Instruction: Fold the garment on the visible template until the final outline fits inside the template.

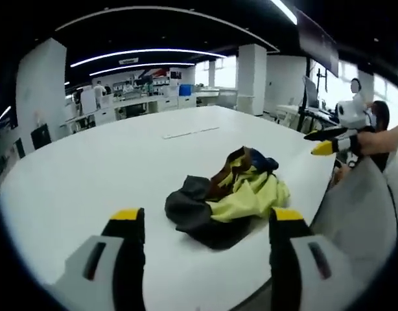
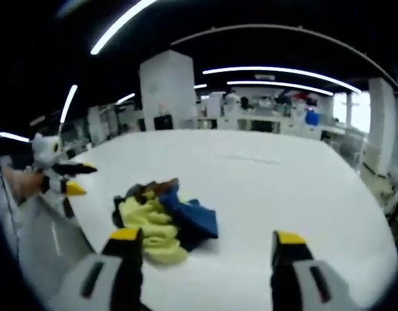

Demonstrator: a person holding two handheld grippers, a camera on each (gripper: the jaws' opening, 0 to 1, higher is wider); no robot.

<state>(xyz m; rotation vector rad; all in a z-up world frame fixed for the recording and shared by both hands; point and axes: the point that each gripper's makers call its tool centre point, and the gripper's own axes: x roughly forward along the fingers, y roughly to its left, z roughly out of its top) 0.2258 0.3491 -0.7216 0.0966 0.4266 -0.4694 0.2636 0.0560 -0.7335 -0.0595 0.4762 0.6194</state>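
Note:
A crumpled garment [image 1: 228, 194] in yellow, dark grey, brown and blue lies bunched on the white table [image 1: 89, 175]. In the left gripper view my left gripper [image 1: 207, 215] is open, its yellow-tipped jaws standing wide on either side of the heap's near edge and above it. The right gripper [image 1: 327, 140] hangs beyond the table's right edge, held by a hand. In the right gripper view the garment [image 2: 163, 217] lies just past the left jaw of my open right gripper [image 2: 207, 236]. The left gripper [image 2: 72, 179] hovers off the table's left edge.
A thin pale strip [image 1: 189, 133] lies on the table beyond the garment. The table's rounded edge [image 1: 328, 188] runs close to the heap on the person's side. Desks, pillars and chairs fill the office behind.

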